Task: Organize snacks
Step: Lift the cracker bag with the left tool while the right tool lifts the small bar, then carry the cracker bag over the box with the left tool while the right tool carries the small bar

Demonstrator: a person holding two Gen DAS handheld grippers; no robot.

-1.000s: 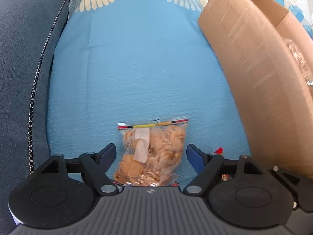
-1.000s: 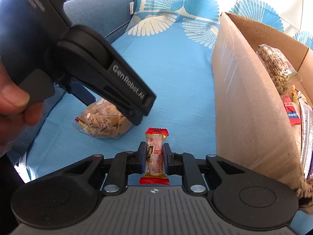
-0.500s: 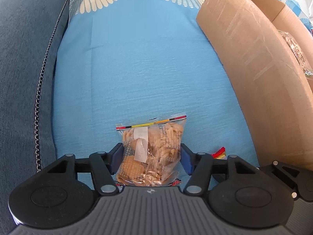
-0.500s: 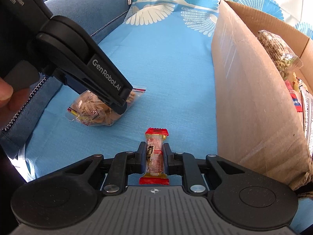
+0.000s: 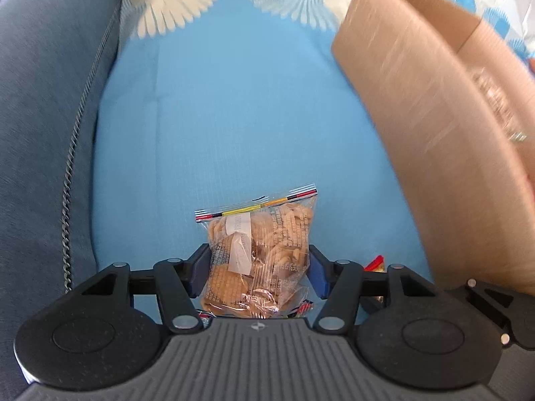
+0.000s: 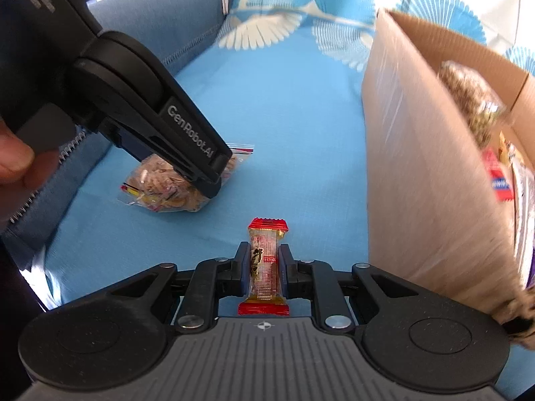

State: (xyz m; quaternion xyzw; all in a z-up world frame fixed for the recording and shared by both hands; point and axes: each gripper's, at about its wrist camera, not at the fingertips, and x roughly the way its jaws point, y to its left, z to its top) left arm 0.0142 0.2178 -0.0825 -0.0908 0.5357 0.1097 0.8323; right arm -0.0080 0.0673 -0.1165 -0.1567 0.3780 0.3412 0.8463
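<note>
Left gripper [image 5: 259, 267] closed in on see-through bag of tan crackers [image 5: 257, 260], pads squeezing both sides, bag low over bright blue cloth [image 5: 234, 117]. Right gripper [image 6: 264, 267] clamped tight on small red and gold wrapped candy bar [image 6: 265, 267]. Brown cardboard box [image 6: 418, 167] just to the right, more snacks inside.

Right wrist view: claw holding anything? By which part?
Yes. The right claw is shut on the small red-ended clear-wrapped snack bar, its pads pressing the two long sides at mid-length, with both crimped ends sticking out.
</note>
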